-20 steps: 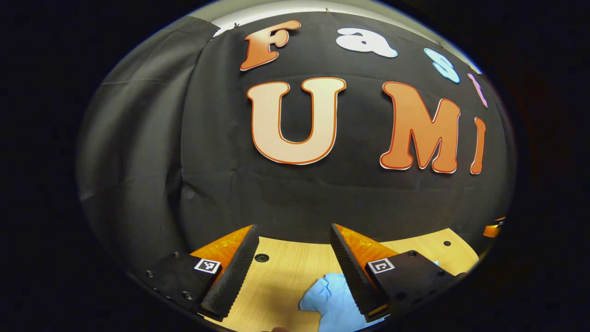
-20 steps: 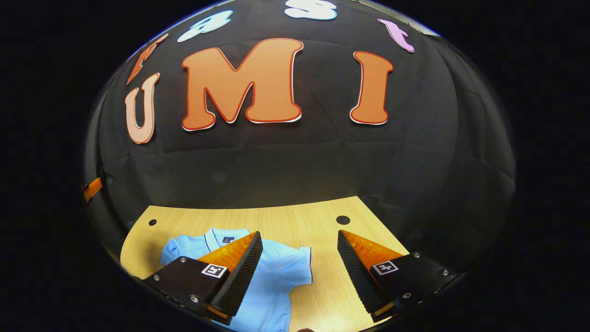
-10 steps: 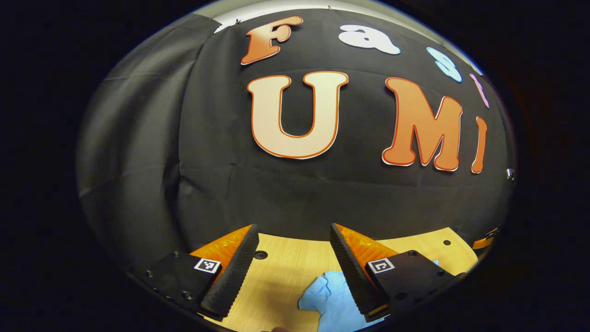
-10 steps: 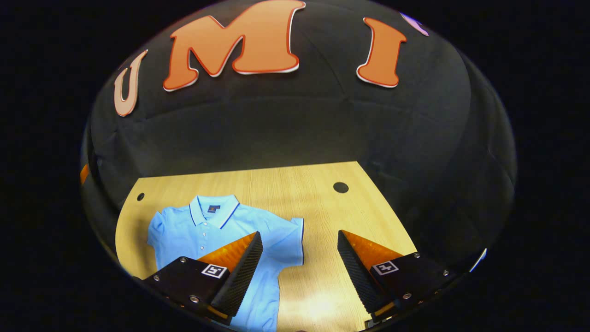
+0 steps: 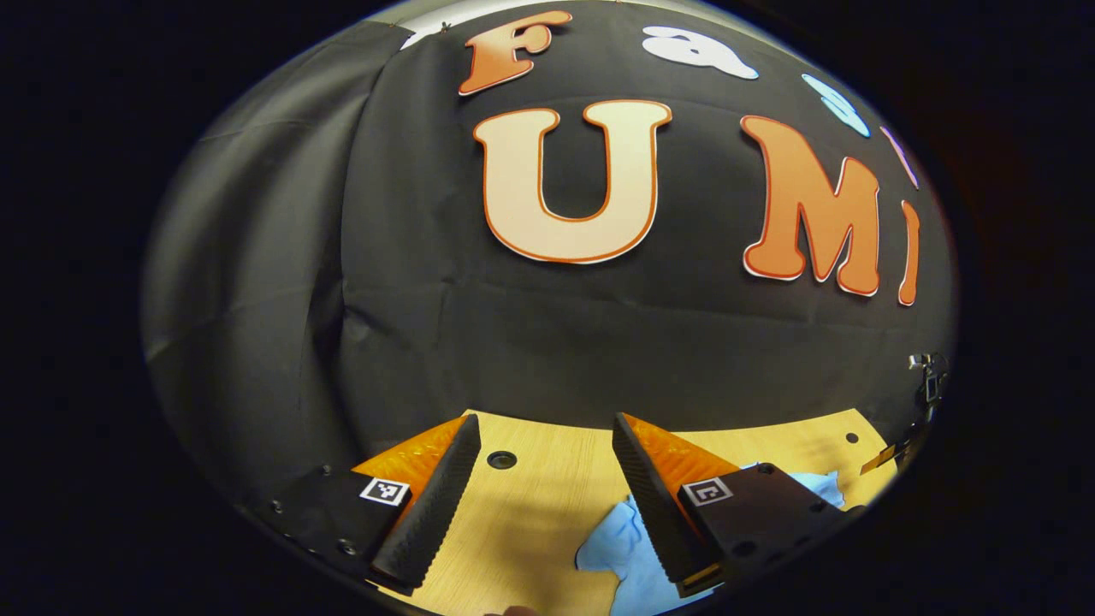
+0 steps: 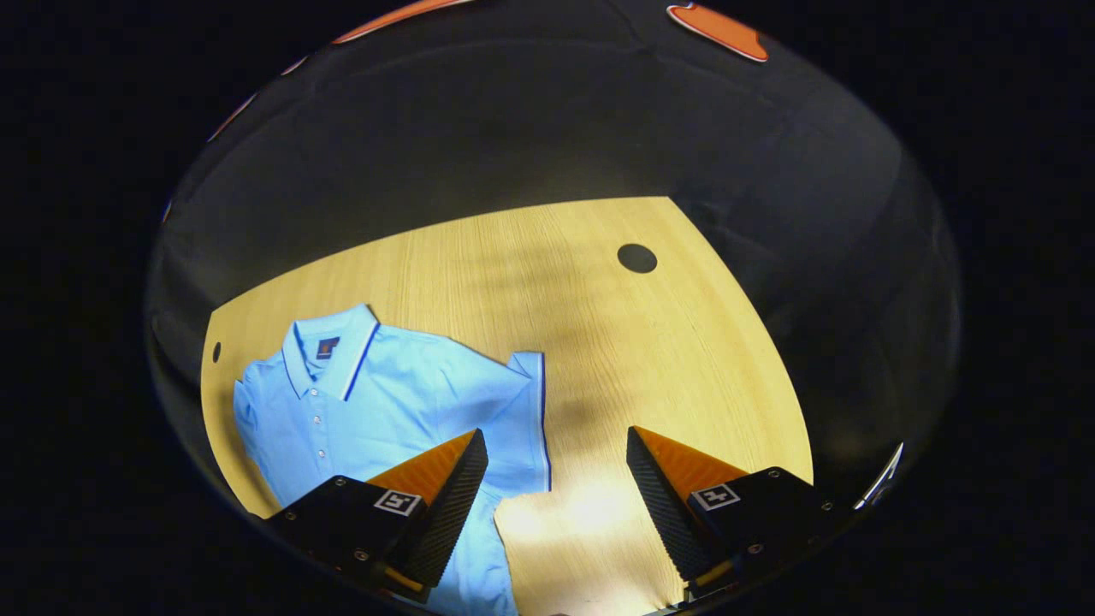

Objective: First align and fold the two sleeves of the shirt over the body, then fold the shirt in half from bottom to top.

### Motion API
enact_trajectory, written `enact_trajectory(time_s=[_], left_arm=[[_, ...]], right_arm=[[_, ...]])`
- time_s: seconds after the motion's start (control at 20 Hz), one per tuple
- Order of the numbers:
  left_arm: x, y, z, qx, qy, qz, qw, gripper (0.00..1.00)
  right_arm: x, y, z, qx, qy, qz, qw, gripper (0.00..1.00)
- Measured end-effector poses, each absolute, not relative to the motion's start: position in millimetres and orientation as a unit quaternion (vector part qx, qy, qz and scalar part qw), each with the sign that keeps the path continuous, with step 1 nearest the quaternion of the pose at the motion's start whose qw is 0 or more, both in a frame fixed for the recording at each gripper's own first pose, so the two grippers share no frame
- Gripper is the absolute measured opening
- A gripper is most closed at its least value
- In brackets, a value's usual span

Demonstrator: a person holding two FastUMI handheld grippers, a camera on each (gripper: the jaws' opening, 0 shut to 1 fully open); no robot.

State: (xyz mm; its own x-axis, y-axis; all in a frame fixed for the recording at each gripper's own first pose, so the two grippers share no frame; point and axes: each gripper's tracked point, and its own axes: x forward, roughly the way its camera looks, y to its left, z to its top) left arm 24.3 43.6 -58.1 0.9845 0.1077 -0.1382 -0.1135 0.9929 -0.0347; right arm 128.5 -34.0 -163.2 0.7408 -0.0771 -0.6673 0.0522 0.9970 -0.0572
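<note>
Over the last second the right gripper (image 6: 556,505) has tipped forward and down toward the table (image 6: 599,299), so that its view, which a moment ago took in mostly the booth wall, now looks onto the wood and the light blue polo shirt (image 6: 376,411). The shirt lies flat and face up on the left part of the table as this view has it, collar (image 6: 329,351) toward the far edge, with one short sleeve (image 6: 522,402) spread outward, its dark-trimmed cuff running just ahead of the gap between the fingers. The right gripper is spread wide and holds nothing; one finger overlaps the shirt body in the picture, though whether it touches the cloth cannot be told. The left gripper (image 5: 547,505) has barely shifted, tilting down only slightly; it too is spread and empty, hovering over bare table with the other sleeve (image 5: 620,547), somewhat rumpled, beside and partly behind its right-hand finger. Neither sleeve is folded yet, so the task is at its very start. Judging by the tilt, the right gripper is lining up on the near sleeve edge, and the first fold probably begins there.
</note>
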Motion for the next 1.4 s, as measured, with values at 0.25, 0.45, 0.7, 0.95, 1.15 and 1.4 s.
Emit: enact_trajectory(time_s=[0.25,0.45,0.7,0.95,1.15,1.4], left_arm=[[39.1,52.6,-77.8,-0.022,0.092,0.067,0.993,1.0],[44.2,54.4,-89.0,-0.027,0.107,0.071,0.991,1.0],[50.0,58.6,-95.9,-0.023,0.119,0.079,0.99,1.0],[52.7,51.9,-105.2,-0.033,0.131,0.072,0.988,1.0],[50.4,52.0,-102.5,-0.032,0.13,0.07,0.988,0.99],[47.8,53.0,-99.7,-0.028,0.125,0.07,0.989,1.0]], right_arm=[[148.9,-35.4,-197.6,-0.031,0.412,-0.034,0.91,0.99],[158.5,-37.6,-221.1,-0.034,0.437,-0.042,0.898,0.98],[160.6,-33.0,-227.0,-0.037,0.444,-0.037,0.894,0.97],[160.8,-26.0,-231.9,-0.009,0.46,-0.02,0.887,0.85],[160.7,-12.8,-231.6,-0.019,0.447,-0.011,0.894,0.55],[159.7,0.6,-227.1,-0.014,0.438,-0.022,0.899,0.03]])
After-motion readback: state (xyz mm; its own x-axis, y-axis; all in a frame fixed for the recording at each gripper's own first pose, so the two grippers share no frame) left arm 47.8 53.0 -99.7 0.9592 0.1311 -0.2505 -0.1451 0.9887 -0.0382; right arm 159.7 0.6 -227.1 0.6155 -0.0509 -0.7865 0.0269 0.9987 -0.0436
